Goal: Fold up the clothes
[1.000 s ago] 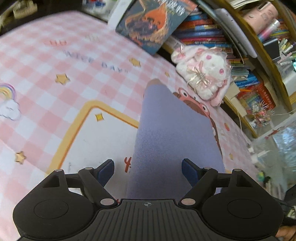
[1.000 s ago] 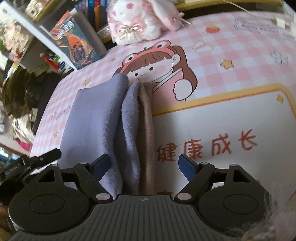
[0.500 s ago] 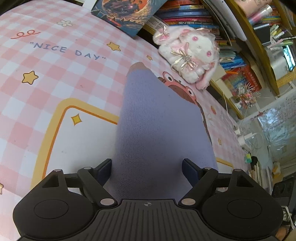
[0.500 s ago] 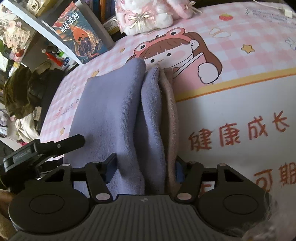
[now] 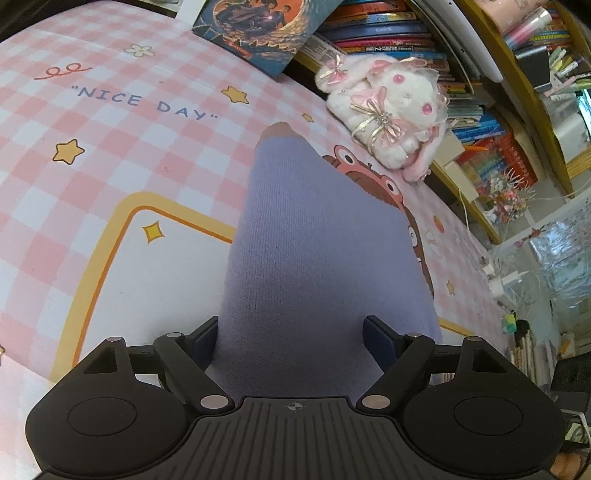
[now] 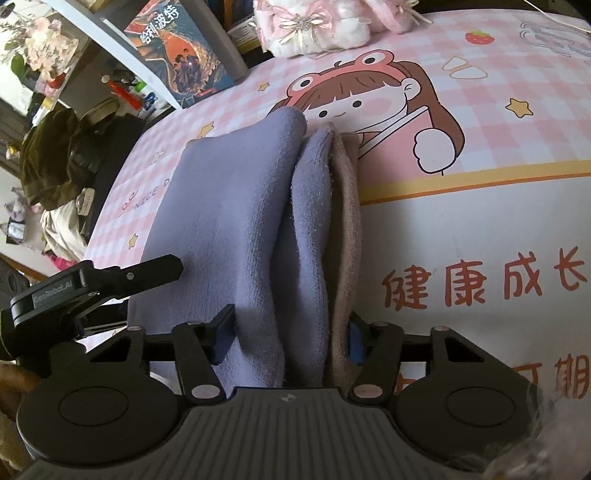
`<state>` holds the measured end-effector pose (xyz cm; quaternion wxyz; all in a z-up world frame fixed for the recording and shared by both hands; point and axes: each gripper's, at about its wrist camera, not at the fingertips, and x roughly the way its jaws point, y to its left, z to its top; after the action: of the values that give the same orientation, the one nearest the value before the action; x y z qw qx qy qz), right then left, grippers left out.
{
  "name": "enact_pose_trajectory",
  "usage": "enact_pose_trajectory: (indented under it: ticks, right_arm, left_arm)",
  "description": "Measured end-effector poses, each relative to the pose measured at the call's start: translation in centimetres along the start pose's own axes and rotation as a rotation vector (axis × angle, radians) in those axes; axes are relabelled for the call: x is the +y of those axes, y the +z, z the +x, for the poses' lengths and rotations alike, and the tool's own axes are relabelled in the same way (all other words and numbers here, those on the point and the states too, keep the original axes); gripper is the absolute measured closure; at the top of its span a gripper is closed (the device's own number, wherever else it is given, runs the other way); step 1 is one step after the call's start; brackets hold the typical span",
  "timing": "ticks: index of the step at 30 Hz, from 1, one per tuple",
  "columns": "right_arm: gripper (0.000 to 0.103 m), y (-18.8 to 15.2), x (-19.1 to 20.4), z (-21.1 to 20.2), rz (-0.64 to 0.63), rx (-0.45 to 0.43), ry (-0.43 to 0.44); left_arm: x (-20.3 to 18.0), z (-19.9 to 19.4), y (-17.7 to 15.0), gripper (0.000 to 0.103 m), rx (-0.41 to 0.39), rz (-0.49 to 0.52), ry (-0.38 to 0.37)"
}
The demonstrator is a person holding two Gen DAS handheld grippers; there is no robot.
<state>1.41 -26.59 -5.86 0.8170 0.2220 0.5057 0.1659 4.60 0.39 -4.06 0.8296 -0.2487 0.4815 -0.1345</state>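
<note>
A folded lavender knit garment [image 5: 317, 251] with a tan inner layer [image 6: 345, 236] lies on the pink checked mat [image 5: 110, 155]. In the left wrist view my left gripper [image 5: 291, 332] has its jaws wide, one on each side of the garment's near end, which lies between them. In the right wrist view my right gripper [image 6: 290, 332] is closed on the stacked folds [image 6: 258, 221] at their near edge. The left gripper [image 6: 92, 284] also shows at the left there, beside the garment.
A white plush rabbit [image 5: 391, 107] sits at the mat's far edge against a bookshelf [image 5: 480, 110]. A book [image 5: 258, 29] leans at the back. Dark clothes [image 6: 55, 147] pile beyond the mat's left side.
My right gripper has closed from wide open onto the stacked folds. My left gripper has pushed forward over the garment and stays open.
</note>
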Motion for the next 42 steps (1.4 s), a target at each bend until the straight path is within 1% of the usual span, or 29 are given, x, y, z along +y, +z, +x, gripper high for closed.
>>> enact_pose_trajectory:
  ticks: [1,2,4,6,9,13,14,17,18,20,21,22,23,24,25,27,29,30,31,33,34,35,36,37,38,39,40,41,42]
  right_arm:
    - [0.056,0.1,-0.1,-0.1,-0.003,0.001,0.007]
    - [0.060,0.2,-0.1,-0.3,-0.015,-0.005,0.004]
    - [0.064,0.4,-0.1,-0.8,-0.040,-0.015,-0.004]
    - [0.068,0.6,0.0,-1.5,-0.078,-0.020,-0.028]
    - [0.069,0.7,-0.3,-2.5,-0.121,-0.016,-0.056]
    - [0.068,0.4,-1.5,-3.3,-0.121,0.015,-0.064]
    - [0.065,0.5,-1.9,-3.3,-0.098,0.021,-0.056]
    - [0.055,0.5,-3.1,-3.0,-0.038,0.038,-0.036]
    - [0.054,0.5,-3.4,-2.9,-0.022,0.044,-0.027]
    - [0.052,0.6,-3.9,-2.5,0.002,0.055,-0.010]
    - [0.053,0.6,-4.0,-2.4,0.012,0.054,0.001]
    - [0.057,0.6,-4.0,-2.3,0.012,0.053,0.010]
    - [0.063,0.6,-3.7,-2.3,-0.003,0.047,0.011]
    - [0.069,0.5,-3.0,-2.7,-0.050,0.027,-0.002]
    - [0.071,0.3,-2.3,-3.0,-0.099,0.007,-0.017]
    - [0.074,-0.5,0.0,-4.2,-0.280,-0.064,-0.076]
    - [0.074,-1.1,1.1,-4.6,-0.373,-0.090,-0.108]
    - [0.074,-1.1,0.8,-4.5,-0.362,-0.080,-0.109]
    - [0.074,-0.9,0.0,-4.1,-0.322,-0.052,-0.099]
    - [0.064,-0.4,-2.0,-3.5,-0.199,-0.009,-0.065]
    - [0.061,-0.2,-3.0,-3.3,-0.137,0.004,-0.038]
    - [0.055,-0.1,-4.0,-3.1,-0.075,0.017,-0.011]
    - [0.053,0.0,-4.8,-2.9,-0.025,0.027,0.012]
    - [0.053,0.1,-4.8,-2.8,-0.012,0.023,0.026]
    - [0.054,0.2,-4.8,-2.6,0.000,0.019,0.040]
    - [0.060,0.3,-4.8,-2.5,0.009,0.014,0.052]
    - [0.062,0.3,-4.5,-2.7,-0.019,0.006,0.050]
    - [0.068,0.2,-4.1,-2.8,-0.047,-0.002,0.047]
    - [0.071,0.2,-3.7,-3.0,-0.075,-0.009,0.045]
  left_arm:
    - [-0.2,-0.1,-0.1,0.028,0.001,0.003,0.003]
    - [-0.5,-0.2,-0.2,0.035,0.001,0.005,0.003]
    - [-1.1,-0.4,-0.5,0.041,-0.001,0.006,-0.015]
    - [-1.7,-0.3,-0.9,0.043,0.007,0.012,-0.032]
    - [-2.6,0.2,-1.4,0.044,0.029,0.028,-0.043]
    - [-3.1,0.7,-1.7,0.041,0.045,0.040,-0.037]
    - [-3.0,0.8,-1.6,0.039,0.047,0.035,-0.037]
    - [-2.4,1.1,-1.7,0.037,0.051,-0.003,-0.057]
    - [-2.2,1.2,-1.7,0.036,0.050,-0.016,-0.063]
    - [-2.1,1.3,-1.9,0.039,0.041,-0.034,-0.069]
    - [-2.2,1.4,-2.0,0.042,0.037,-0.036,-0.066]
    - [-2.6,1.3,-2.0,0.048,0.034,-0.017,-0.047]
    - [-3.4,1.0,-2.1,0.054,0.023,0.023,-0.025]
    - [-4.5,0.6,-2.2,0.056,0.005,0.087,-0.001]
    - [-5.3,0.4,-2.3,0.057,-0.005,0.131,0.015]
    - [-5.1,0.6,-2.2,0.057,0.010,0.123,0.010]
    - [-5.0,0.8,-2.1,0.055,0.026,0.115,0.006]
    - [-4.9,0.9,-2.0,0.054,0.033,0.111,0.004]
    - [-4.8,1.0,-2.0,0.051,0.041,0.107,0.002]
    - [-4.0,1.3,-2.0,0.047,0.049,0.063,-0.022]
    - [-3.6,1.4,-2.0,0.044,0.051,0.038,-0.038]
    - [-3.3,1.6,-2.1,0.043,0.052,0.016,-0.049]
    - [-3.1,1.7,-2.2,0.044,0.044,-0.002,-0.063]
    - [-3.1,1.8,-2.3,0.044,0.038,-0.014,-0.071]
    - [-3.3,1.8,-2.4,0.046,0.036,-0.007,-0.063]
    - [-3.6,1.7,-2.4,0.049,0.034,0.006,-0.053]
    - [-3.9,1.6,-2.4,0.053,0.030,0.021,-0.045]
    - [-4.3,1.3,-2.4,0.056,0.020,0.039,-0.040]
    - [-4.7,1.0,-2.4,0.057,0.009,0.058,-0.037]
